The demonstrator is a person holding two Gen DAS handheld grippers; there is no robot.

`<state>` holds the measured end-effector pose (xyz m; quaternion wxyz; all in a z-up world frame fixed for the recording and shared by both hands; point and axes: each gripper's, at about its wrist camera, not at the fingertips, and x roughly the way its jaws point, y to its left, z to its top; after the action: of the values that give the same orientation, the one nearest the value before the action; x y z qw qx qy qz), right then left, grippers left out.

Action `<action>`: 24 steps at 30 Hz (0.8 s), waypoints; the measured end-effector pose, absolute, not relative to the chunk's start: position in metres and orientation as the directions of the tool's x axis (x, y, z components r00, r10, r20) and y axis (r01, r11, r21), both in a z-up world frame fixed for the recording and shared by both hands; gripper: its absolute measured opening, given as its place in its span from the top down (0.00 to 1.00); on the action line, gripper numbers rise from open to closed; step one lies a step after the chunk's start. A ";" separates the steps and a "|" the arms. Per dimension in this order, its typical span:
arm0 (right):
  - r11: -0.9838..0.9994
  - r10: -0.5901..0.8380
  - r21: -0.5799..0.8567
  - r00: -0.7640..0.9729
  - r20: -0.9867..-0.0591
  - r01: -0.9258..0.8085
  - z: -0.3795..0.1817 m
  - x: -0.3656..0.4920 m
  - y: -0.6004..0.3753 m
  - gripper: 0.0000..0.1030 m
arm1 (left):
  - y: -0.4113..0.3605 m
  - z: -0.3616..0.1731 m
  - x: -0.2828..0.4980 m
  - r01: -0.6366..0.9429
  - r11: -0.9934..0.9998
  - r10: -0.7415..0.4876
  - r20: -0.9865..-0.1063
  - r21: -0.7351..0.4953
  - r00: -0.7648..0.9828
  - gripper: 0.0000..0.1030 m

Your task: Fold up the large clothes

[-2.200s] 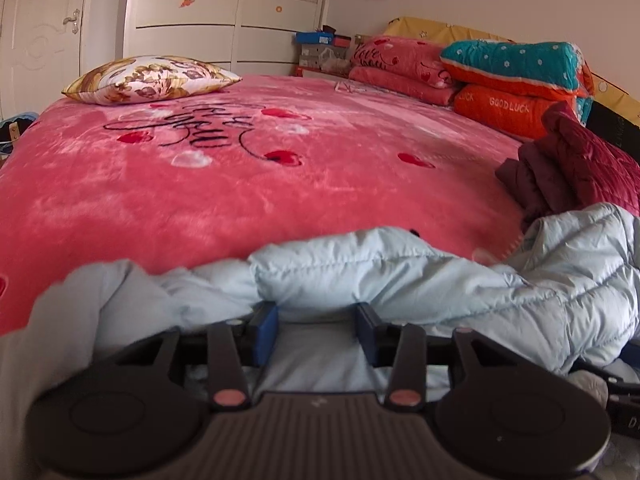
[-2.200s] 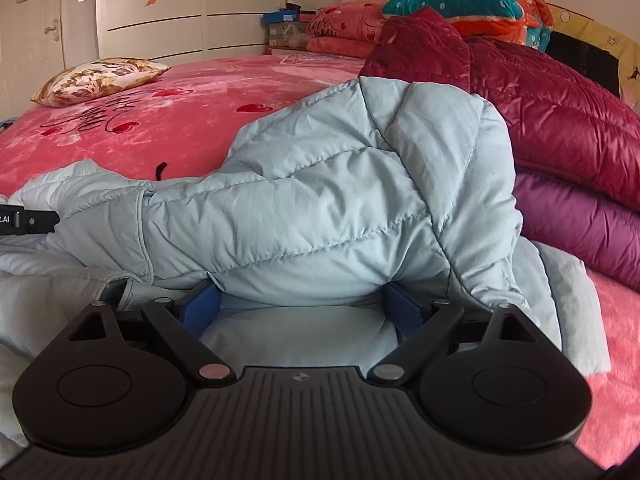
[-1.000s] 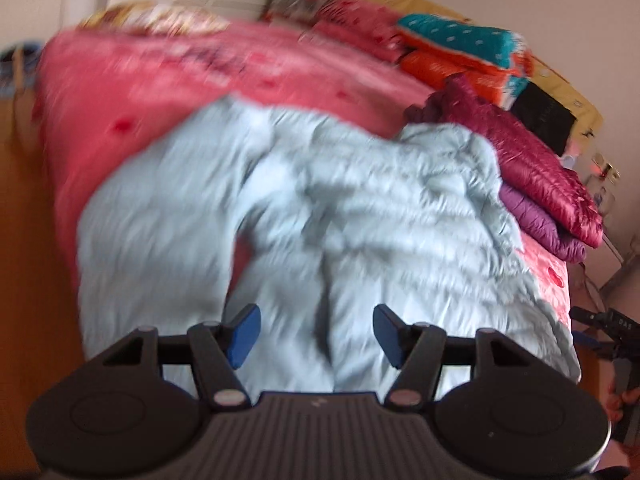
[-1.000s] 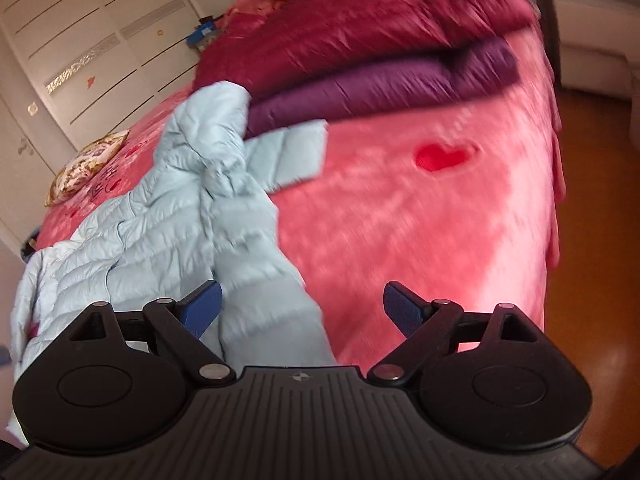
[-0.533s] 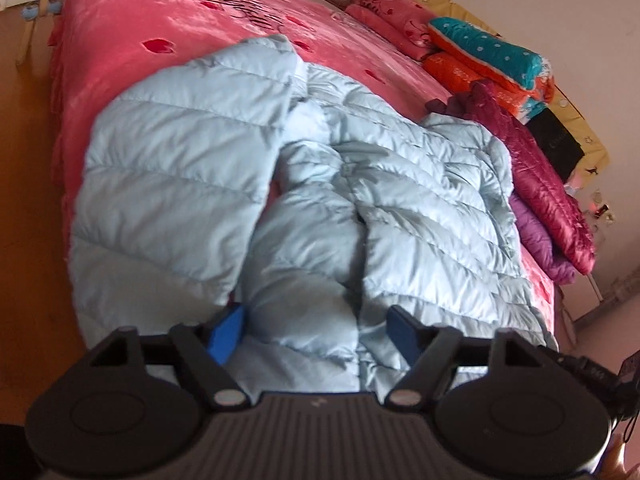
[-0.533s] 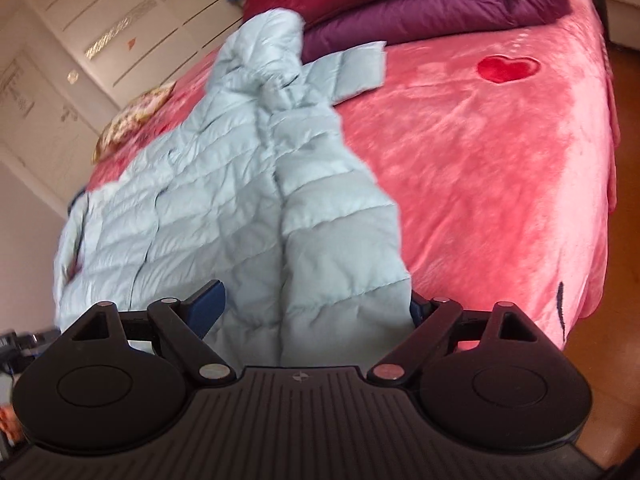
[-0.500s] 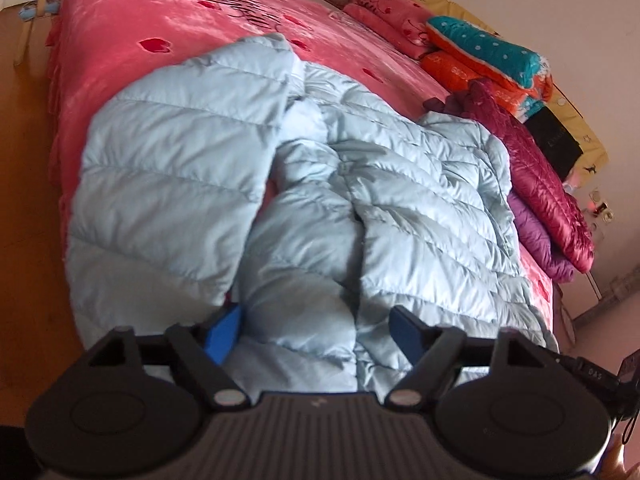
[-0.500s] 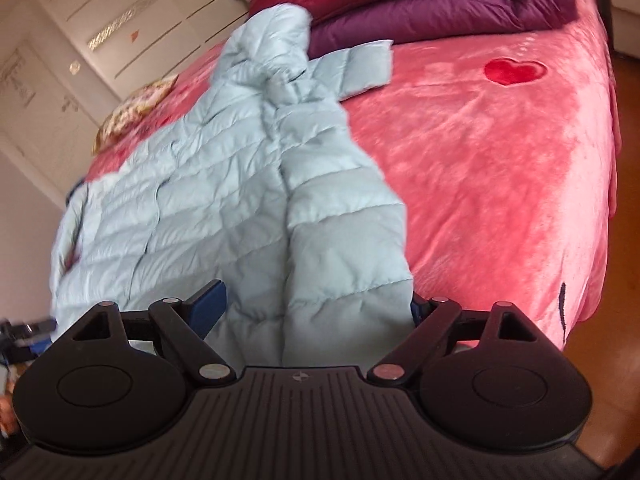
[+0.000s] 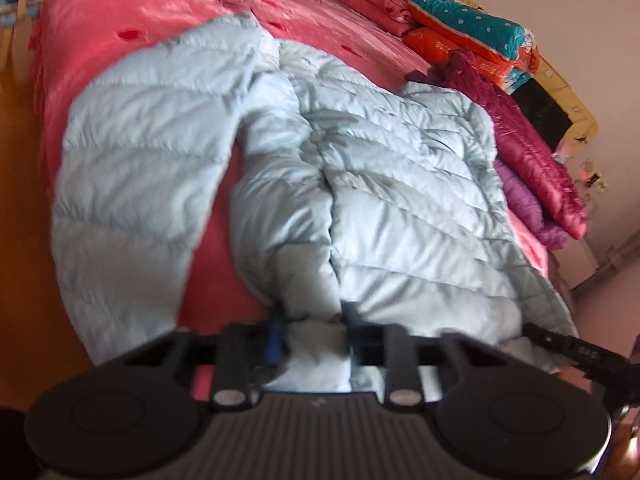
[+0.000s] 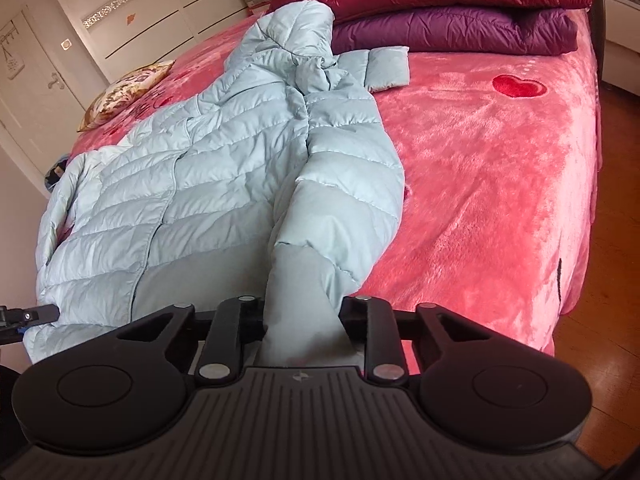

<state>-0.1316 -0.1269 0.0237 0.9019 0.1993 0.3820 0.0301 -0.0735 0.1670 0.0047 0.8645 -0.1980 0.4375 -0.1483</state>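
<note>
Light-blue puffer jacket (image 9: 400,184) is being gripped at its near edge, where it is lying spread across the pink bed (image 10: 500,168). A bunch of hem fabric is being squeezed between the closing fingers of the left gripper (image 9: 310,336), and the cuff end of the near sleeve (image 10: 340,208) is being pinched between the closing fingers of the right gripper (image 10: 302,320). Quilted, airy and soft, the jacket is being judged light but slippery and springy, so firm holds on hem and cuffs are being favoured over the puffy panels. Farther off, the hood is being propped against folded maroon and purple jackets (image 10: 440,8), with a patterned pillow (image 10: 128,88) beyond.
</note>
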 end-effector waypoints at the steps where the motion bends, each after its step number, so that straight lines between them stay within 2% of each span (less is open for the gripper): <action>1: 0.919 0.201 0.381 0.712 -0.673 0.101 0.024 -0.134 -0.128 0.75 | 0.166 0.006 -0.076 0.087 0.874 -0.438 -0.698 -0.477 0.567 0.87; 5: 0.917 0.180 0.383 0.737 -0.652 0.115 0.035 -0.146 -0.128 0.79 | 0.157 0.014 -0.090 0.149 0.879 -0.455 -0.708 -0.452 0.540 0.91; 18: 0.893 0.194 0.431 0.753 -0.628 0.129 0.061 -0.216 -0.142 0.81 | 0.171 0.048 -0.145 0.259 0.845 -0.533 -0.708 -0.467 0.463 0.91; 24: 0.883 0.176 0.439 0.749 -0.639 0.167 0.064 -0.236 -0.153 0.81 | 0.172 0.045 -0.149 0.255 0.871 -0.492 -0.758 -0.420 0.428 0.91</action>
<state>-0.2364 -0.1529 0.0644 0.9032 0.2421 0.3543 0.0023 -0.1490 0.1718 0.0451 0.8362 -0.1216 0.4860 -0.2232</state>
